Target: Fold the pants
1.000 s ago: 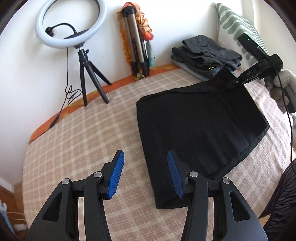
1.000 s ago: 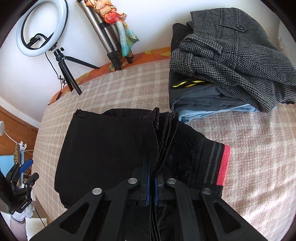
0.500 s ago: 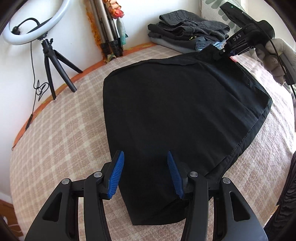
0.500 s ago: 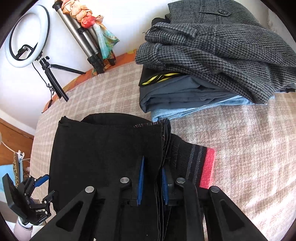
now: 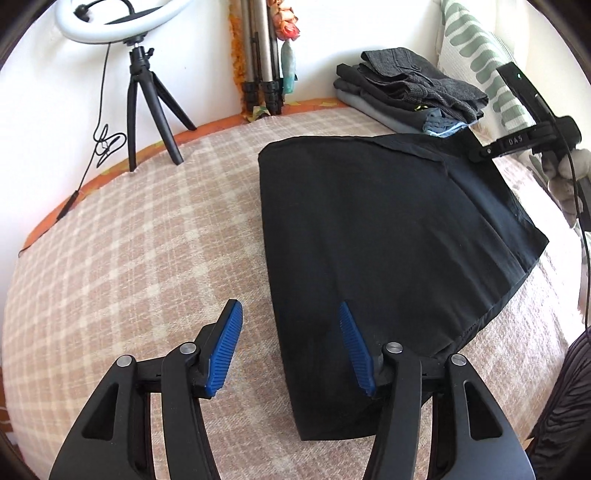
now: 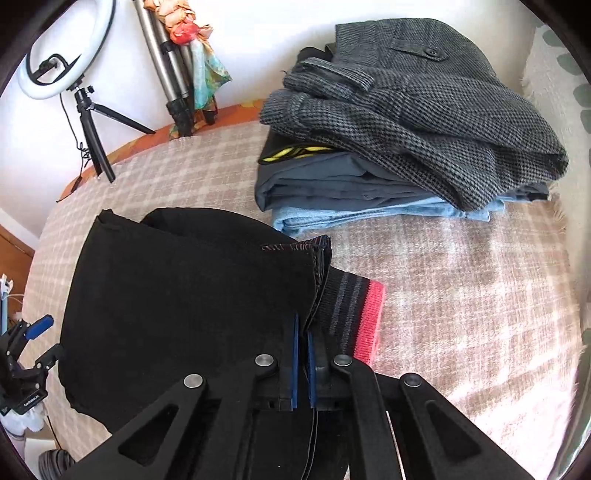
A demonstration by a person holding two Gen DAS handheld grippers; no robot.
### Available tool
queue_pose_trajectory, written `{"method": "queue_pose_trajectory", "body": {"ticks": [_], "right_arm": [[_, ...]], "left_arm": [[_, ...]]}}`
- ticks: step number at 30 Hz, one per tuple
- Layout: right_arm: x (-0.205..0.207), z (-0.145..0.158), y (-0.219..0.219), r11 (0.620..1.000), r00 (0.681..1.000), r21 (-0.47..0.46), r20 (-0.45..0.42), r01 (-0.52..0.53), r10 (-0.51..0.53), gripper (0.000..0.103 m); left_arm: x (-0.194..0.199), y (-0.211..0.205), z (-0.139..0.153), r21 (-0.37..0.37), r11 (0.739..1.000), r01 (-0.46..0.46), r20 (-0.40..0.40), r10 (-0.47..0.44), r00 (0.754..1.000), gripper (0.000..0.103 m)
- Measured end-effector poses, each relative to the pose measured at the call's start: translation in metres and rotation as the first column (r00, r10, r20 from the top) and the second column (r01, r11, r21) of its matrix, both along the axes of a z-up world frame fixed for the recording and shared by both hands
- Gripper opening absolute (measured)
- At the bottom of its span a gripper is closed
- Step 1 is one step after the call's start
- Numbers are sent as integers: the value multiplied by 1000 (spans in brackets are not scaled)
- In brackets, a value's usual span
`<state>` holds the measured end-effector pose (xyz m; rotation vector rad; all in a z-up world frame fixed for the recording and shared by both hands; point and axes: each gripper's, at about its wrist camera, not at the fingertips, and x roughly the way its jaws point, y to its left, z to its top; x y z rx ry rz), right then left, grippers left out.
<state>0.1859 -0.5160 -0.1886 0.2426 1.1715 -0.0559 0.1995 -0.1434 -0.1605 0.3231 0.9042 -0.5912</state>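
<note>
The black pants [image 5: 376, 236] lie folded on the bed's checked blanket [image 5: 147, 236]. The left hand-held gripper [image 5: 290, 334] hovers wide apart over their near left edge, gripping nothing. The right hand-held gripper [image 6: 303, 360] is pinched nearly together on what seems to be the pants' layered edge, beside the striped pink-edged waistband [image 6: 356, 306]. A stack of folded clothes [image 6: 399, 147] sits just beyond.

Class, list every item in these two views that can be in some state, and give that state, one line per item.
Black pants: folded, lying on the bed, hem edge pinched.
Left gripper: jaws open, holding nothing, straddling the pants' near edge.
Right gripper: jaws shut on the pants' hem.
Clothes pile: folded and stacked.
Ring light: on its tripod; lit or unlit unclear.
Grey tripod: legs folded together, leaning at the wall.
</note>
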Motion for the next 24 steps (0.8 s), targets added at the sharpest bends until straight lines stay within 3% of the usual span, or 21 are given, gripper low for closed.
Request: {"method": "queue_pose_trajectory", "body": {"ticks": [3,6,11,15,19,24], "right_arm": [[2,-2,3,999,1000,-43,-5,0,0,4],[3,11,16,989,1000,-144,12,-6,7,41],[-4,50,51,975,988,-218,137,-45,76,40],[7,67,97,968,950,-150,208,-202,231,40],[38,63,149,939,916,-65,210,-336,342,37],[71,38,193,905,887,-61,181,-421,425,35]], "left_arm": [[1,2,0,-10,1000,-9,5,9,1000,55],[-1,-3,-3,15,1000,4,21,-4,1000,55],[0,-6,-12,46,999,20,18,-21,1000,55],[-1,-4,-15,42,999,16,14,-16,1000,55],[-1,0,-17,15,1000,10,-1,-10,1000,55],[-1,6,-19,-32,999,-12,-31,11,999,55]]}}
